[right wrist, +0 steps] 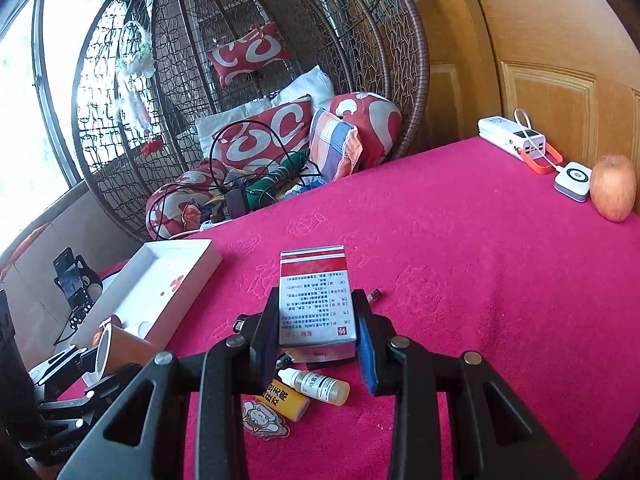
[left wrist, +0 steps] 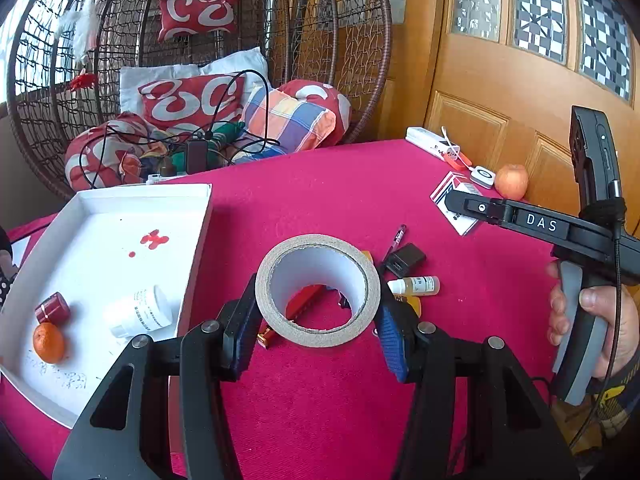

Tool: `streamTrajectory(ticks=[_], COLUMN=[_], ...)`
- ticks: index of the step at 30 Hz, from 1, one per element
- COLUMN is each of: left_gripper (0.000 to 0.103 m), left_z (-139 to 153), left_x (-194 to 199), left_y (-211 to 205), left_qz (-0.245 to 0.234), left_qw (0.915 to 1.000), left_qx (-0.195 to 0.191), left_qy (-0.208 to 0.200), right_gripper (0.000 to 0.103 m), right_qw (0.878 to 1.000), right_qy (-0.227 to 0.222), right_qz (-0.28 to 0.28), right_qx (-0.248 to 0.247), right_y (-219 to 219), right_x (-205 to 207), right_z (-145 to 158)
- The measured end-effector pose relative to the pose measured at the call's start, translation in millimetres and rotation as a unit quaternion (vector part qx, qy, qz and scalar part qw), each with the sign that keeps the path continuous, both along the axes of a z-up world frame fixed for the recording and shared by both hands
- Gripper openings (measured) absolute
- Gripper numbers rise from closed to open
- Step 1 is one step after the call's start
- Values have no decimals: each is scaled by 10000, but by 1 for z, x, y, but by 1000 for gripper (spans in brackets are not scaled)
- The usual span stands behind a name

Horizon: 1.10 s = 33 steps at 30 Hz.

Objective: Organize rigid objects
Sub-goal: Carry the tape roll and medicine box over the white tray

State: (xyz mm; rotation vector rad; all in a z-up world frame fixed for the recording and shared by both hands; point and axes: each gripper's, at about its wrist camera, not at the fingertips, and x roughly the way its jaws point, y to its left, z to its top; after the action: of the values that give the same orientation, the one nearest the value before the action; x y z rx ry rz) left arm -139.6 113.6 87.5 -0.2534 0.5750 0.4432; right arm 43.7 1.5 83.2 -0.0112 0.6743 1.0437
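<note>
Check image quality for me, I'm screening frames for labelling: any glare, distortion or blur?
Left wrist view: fisheye bends the door, corners vignette dark, the tape in the left gripper is sharp. Right wrist view: window blown out white, box in the right gripper sharp, its print too small to read.

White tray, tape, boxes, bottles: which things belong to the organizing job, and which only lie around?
Job:
- white tray
- tape roll, in the left gripper
- medicine box, in the right gripper
- dropper bottle
- yellow bottle
- pen

Probably lying about:
- apple
- power bank
- cushions in the hanging chair
</note>
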Motion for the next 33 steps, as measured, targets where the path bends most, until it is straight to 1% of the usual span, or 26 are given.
streamTrajectory(ticks=[4,23,33], left_gripper=[52,52,52], left_z=[2,6,8], left_x=[-3,-21,-37], left_y=[1,16,29], left_qz=[29,319,567], left_qw=[10000,9991,9974], left_qx=[4,-119,-192], left_qy=[-40,-264,-405], right_gripper=[33,33,33], right_qw=[10000,9995,9986], right_qy=[-27,115,43], right_qz=[64,263,504], right_qx=[-29,-124,-140], right_y=[1,13,24], right_x=[-3,-13,-25], right_z=[0,-4,2])
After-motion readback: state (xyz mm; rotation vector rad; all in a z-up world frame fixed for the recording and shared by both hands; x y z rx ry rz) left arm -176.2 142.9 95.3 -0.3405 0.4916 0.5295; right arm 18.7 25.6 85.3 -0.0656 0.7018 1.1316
